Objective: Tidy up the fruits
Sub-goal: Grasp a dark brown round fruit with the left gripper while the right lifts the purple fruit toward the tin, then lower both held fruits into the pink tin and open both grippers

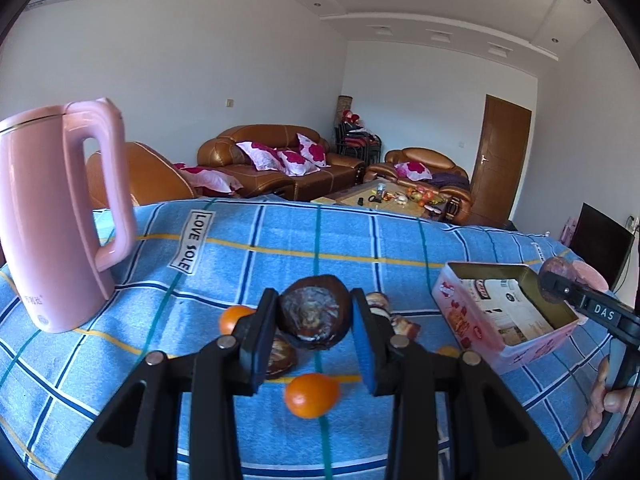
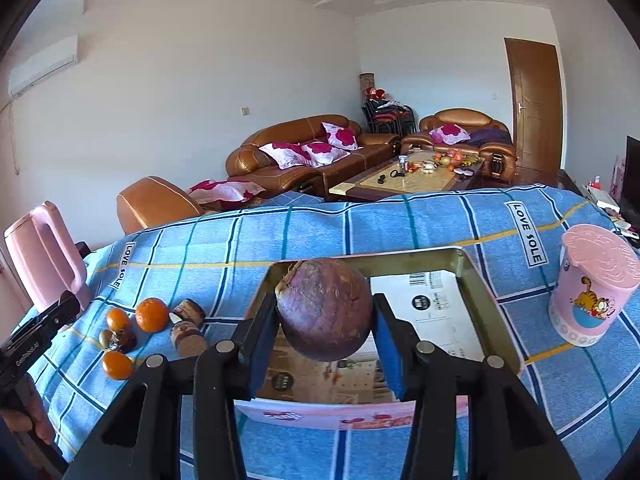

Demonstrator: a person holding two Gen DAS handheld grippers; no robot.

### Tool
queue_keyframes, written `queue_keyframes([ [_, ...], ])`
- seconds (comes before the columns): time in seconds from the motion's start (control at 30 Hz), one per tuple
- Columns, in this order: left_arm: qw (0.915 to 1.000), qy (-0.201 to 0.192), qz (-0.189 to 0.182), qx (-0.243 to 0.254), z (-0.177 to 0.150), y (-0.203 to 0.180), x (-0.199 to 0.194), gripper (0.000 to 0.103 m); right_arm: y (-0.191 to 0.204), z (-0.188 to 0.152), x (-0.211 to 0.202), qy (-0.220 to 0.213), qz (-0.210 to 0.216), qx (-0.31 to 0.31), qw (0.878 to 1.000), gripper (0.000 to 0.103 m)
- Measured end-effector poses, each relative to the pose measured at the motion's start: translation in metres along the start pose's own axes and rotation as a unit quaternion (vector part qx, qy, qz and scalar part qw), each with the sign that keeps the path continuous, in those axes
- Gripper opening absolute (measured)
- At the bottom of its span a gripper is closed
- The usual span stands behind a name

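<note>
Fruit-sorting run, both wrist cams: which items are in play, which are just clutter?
In play:
left gripper shut on dark brown fruit
right gripper shut on purple fruit, over the open tin box
oranges and other small fruits on the cloth

Clutter:
pink kettle
pink cartoon cup

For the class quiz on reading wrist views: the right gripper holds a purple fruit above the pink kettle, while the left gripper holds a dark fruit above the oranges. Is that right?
One detail is wrong. In the right wrist view, the right gripper holds the purple fruit above the open tin, not the kettle, which stands far left. The left gripper does hold a dark fruit above the oranges.
</note>
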State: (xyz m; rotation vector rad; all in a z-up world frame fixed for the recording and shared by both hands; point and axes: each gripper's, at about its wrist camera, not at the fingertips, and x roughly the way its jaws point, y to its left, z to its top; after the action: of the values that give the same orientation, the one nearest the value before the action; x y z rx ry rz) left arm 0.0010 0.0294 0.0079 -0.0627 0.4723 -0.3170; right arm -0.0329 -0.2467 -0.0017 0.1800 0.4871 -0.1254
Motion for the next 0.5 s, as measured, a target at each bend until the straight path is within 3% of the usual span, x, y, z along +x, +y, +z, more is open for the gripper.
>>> queue_keyframes([
  [0.27, 0.9965, 0.008, -0.065, 0.053, 0.002, -0.093, 0.02, 0.037, -0.029, -0.003, 0.0, 0.006, -0.039, -0.029, 0.999, 0.048],
  [0.5, 0.9913, 0.041, -0.102, 0.073, 0.0, -0.164, 0.048, 0.038, -0.052, -0.006, 0.002, 0.019, -0.049, -0.05, 0.997, 0.048],
])
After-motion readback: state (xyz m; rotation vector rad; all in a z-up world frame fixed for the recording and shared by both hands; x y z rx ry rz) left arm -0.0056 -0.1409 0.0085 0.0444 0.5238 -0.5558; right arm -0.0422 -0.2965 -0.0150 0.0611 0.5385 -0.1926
